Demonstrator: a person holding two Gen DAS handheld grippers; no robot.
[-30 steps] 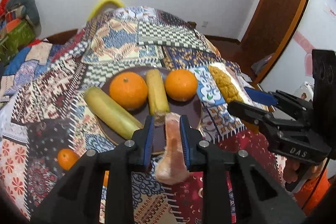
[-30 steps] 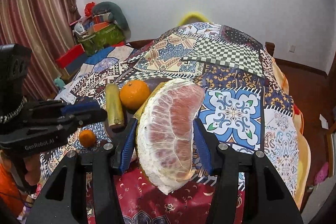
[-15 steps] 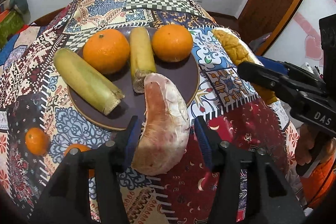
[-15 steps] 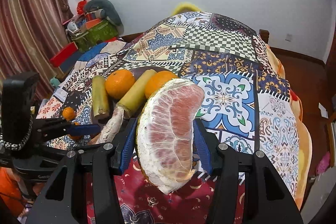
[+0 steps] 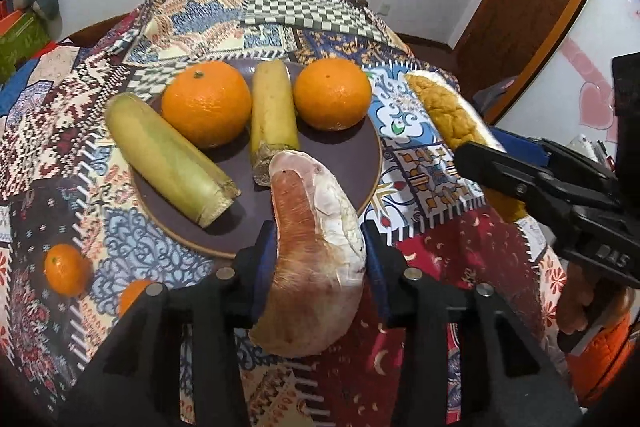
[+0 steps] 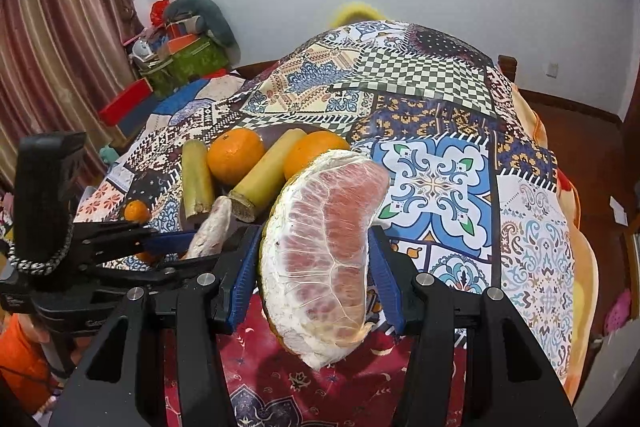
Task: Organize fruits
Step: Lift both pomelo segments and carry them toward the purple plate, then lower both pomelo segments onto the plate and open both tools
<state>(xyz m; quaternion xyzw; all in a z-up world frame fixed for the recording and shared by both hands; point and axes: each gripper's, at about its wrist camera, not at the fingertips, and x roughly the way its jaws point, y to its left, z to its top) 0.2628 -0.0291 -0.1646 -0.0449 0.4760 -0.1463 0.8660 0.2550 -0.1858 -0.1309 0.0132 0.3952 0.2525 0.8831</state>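
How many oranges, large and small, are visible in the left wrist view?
4: two large oranges on the plate, left and right; two small ones on the cloth, one clear, one partly hidden behind the left gripper.

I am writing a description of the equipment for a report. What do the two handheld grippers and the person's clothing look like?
Both grippers are black plastic with two long fingers lined with ribbed blue pads and silver screws at the joints. The left gripper carries a braided black-and-white cord, seen from the right wrist. The right gripper shows white raised letters "DAS" on its side, seen from the left wrist. The person wears an orange sleeve.
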